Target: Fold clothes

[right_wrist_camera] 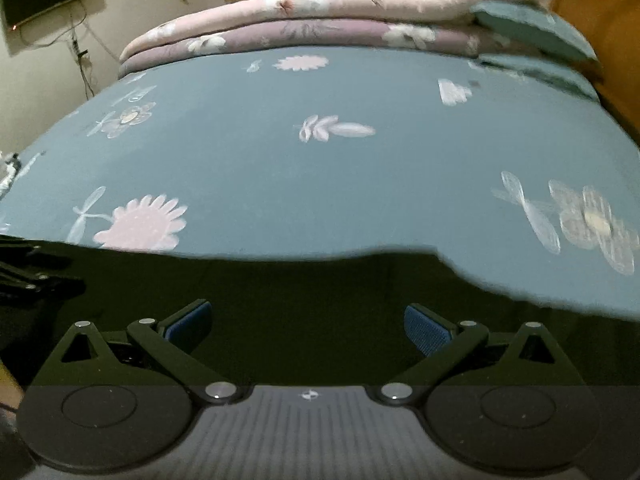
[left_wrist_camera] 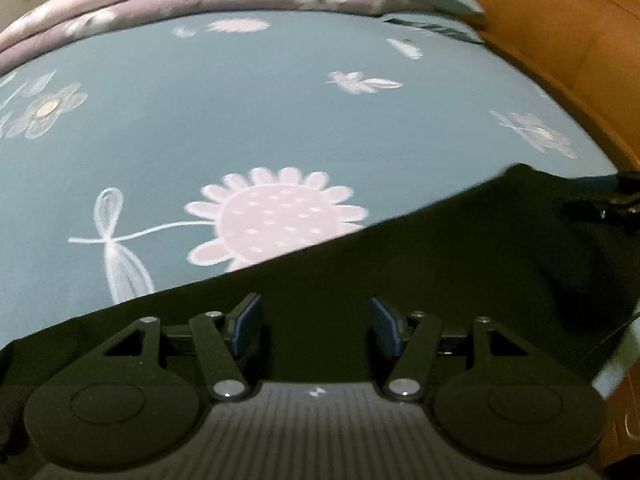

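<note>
Left gripper (left_wrist_camera: 316,326) is spread w/ nothing pinched, blue pads (left_wrist_camera: 248,326) clear on both sides. Dark garment (left_wrist_camera: 440,264) lies flat on the bedsheet (left_wrist_camera: 240,120) right under and ahead of it, edge slanting up toward the right. Right gripper (right_wrist_camera: 308,330) is spread even wider, also empty, same garment (right_wrist_camera: 304,300) below and in front of the fingers. Folded quilts (right_wrist_camera: 320,12) sit at the far end, well apart from both.
</note>
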Action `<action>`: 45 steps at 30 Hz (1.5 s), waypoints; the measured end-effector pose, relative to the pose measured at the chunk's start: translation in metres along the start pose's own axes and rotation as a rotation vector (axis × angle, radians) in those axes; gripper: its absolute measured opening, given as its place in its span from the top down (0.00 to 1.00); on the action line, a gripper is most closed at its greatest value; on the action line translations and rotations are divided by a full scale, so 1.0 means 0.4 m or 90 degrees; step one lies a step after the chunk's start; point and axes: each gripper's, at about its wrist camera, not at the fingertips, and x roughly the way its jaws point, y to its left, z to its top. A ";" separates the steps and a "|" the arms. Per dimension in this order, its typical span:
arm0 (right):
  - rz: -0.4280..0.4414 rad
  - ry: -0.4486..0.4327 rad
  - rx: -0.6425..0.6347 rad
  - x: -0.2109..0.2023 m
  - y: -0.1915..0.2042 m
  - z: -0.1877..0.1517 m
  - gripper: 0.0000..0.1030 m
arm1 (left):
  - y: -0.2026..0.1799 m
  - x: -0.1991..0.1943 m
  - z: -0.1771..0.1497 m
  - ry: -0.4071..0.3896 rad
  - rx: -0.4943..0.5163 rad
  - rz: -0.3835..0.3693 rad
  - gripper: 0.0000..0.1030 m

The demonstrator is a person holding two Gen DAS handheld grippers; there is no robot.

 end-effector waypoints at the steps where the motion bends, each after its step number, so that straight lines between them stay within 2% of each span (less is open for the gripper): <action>1: -0.009 0.008 0.001 -0.013 0.005 -0.024 0.00 | -0.012 -0.009 -0.007 -0.007 0.015 -0.008 0.41; 6: -0.069 0.036 -0.037 -0.038 0.063 -0.158 0.00 | -0.095 -0.052 -0.066 -0.041 0.092 -0.040 0.37; 11: -0.086 0.005 -0.061 -0.046 0.119 -0.270 0.00 | -0.165 -0.059 -0.144 -0.061 0.150 -0.075 0.36; 15: -0.101 0.008 -0.072 -0.033 0.129 -0.339 0.00 | -0.179 -0.016 -0.198 -0.037 0.156 -0.057 0.36; 18: -0.106 -0.012 -0.039 -0.060 0.102 -0.363 0.00 | -0.175 -0.017 -0.226 -0.064 0.180 -0.050 0.35; 21: -0.112 -0.038 -0.012 -0.090 0.080 -0.376 0.00 | -0.169 -0.027 -0.220 -0.062 0.162 -0.039 0.35; 23: -0.112 -0.079 -0.009 -0.107 0.084 -0.371 0.00 | -0.171 -0.039 -0.215 -0.069 0.158 -0.041 0.35; 25: -0.114 -0.096 -0.009 -0.103 0.090 -0.363 0.00 | -0.178 -0.048 -0.209 -0.081 0.158 -0.047 0.35; 29: -0.123 -0.068 -0.006 -0.059 0.091 -0.375 0.00 | -0.164 -0.036 -0.214 -0.054 0.123 -0.046 0.35; 34: -0.124 -0.079 0.011 -0.070 0.078 -0.405 0.00 | -0.094 -0.065 -0.242 -0.038 0.062 -0.043 0.34; 36: -0.104 -0.094 0.023 -0.083 0.075 -0.393 0.00 | -0.060 -0.080 -0.234 -0.036 0.027 -0.040 0.34; 39: -0.053 -0.143 0.054 -0.094 0.049 -0.352 0.00 | -0.018 -0.093 -0.220 -0.047 -0.015 -0.024 0.32; 43: -0.067 -0.180 0.102 -0.058 -0.011 -0.290 0.00 | 0.020 -0.072 -0.215 -0.046 -0.059 -0.007 0.31; 45: -0.073 -0.170 0.128 -0.031 -0.048 -0.280 0.00 | 0.031 -0.060 -0.223 -0.048 -0.071 -0.010 0.31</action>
